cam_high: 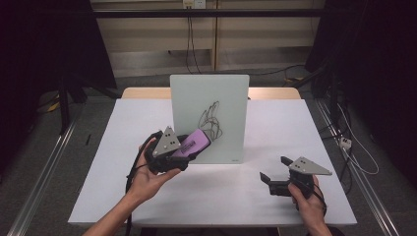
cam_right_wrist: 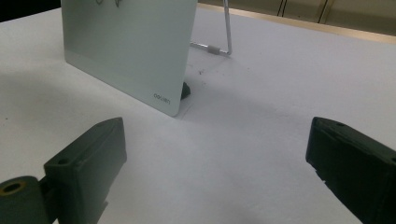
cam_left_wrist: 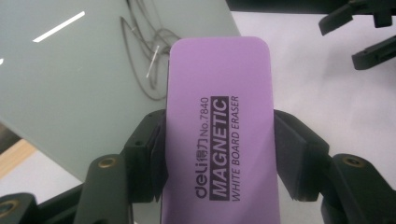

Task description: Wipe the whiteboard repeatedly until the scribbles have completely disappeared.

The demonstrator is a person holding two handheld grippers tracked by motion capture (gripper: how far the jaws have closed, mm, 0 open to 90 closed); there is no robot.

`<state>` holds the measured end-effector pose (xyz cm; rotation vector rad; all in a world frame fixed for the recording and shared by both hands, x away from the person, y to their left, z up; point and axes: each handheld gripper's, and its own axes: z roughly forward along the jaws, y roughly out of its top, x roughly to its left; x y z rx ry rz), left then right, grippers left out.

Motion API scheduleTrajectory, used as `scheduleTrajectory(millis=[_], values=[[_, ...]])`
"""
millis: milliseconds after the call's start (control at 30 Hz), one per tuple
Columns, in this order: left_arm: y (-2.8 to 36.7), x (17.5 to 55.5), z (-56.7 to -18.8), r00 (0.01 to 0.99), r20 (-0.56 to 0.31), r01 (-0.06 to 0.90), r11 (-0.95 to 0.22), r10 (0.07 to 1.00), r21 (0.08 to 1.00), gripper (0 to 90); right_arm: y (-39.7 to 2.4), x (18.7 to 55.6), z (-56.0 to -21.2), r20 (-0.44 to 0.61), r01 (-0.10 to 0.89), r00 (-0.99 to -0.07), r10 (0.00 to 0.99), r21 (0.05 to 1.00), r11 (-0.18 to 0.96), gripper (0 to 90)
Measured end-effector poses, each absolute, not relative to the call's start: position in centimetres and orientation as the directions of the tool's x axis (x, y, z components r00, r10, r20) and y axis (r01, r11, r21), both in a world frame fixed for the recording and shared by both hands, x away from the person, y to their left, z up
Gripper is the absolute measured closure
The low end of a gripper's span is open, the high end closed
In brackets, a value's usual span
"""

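A purple magnetic whiteboard eraser (cam_left_wrist: pixel 218 126) (cam_high: pixel 195 142) is clamped between the black jaws of my left gripper (cam_high: pixel 189 149), held up in front of the lower left part of a small standing whiteboard (cam_high: pixel 209 115) (cam_left_wrist: pixel 70 79). Dark scribbled lines (cam_high: pixel 210 120) (cam_left_wrist: pixel 147 51) mark the board just past the eraser's tip. My right gripper (cam_high: pixel 275 178) rests low over the table at the right, its jaws wide apart with nothing between them. In the right gripper view the board's lower corner (cam_right_wrist: pixel 166 100) and its wire stand (cam_right_wrist: pixel 219 49) lie ahead.
The white table (cam_high: pixel 275 128) carries the board on its stand. Cables (cam_high: pixel 351 147) trail off the right side of the table onto the floor. A wooden strip (cam_high: pixel 273 92) edges the table's far side.
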<state>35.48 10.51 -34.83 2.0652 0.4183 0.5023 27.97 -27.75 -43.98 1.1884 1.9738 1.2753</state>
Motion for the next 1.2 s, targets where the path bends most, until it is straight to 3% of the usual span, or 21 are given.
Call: scheduleTrajectory(millis=[1200], values=[[8.2,39.4,-31.0,0.824,0.268,0.027,-0.507,0.500,0.861,40.7,-27.8,27.9,-43.9,0.047,0.395,-0.492,0.869,0.902,0.175,5.0]])
